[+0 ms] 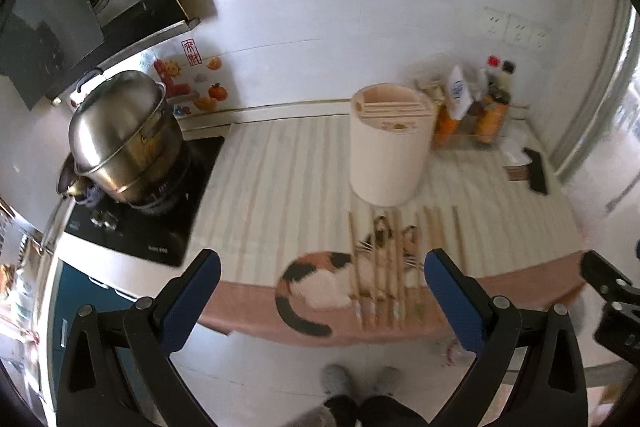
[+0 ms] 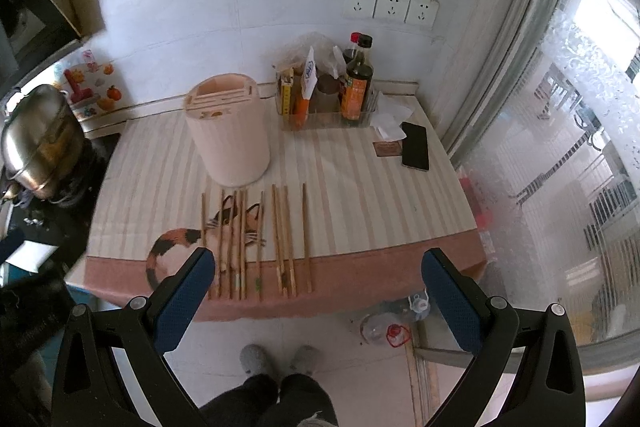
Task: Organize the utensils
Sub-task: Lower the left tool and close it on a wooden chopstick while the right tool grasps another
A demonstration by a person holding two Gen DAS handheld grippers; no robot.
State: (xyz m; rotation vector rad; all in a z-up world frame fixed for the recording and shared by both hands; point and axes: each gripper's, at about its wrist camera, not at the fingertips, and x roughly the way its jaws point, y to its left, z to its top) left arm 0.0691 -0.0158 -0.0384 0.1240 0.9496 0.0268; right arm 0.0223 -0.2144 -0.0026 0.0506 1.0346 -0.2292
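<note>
Left claw (image 1: 322,269) and right claw (image 2: 318,267): both w/ jaws wide apart, holding nothing, hovering off the near edge of the surface (image 2: 360,187). Chopsticks (image 2: 256,243) lie in a row on the cat-print cloth, just ahead of and between each claw's fingers. Cream utensil holder (image 2: 228,135) stands upright beyond the chopsticks. Phone (image 2: 416,145) ahead-right of right claw; steel pot (image 1: 120,131) far left of left claw.

We see wooden chopsticks (image 2: 256,243) lying side by side on the striped counter (image 2: 360,211), just before the cream utensil holder (image 2: 227,135); our right hand-held gripper (image 2: 318,277) hangs wide apart, empty.
</note>
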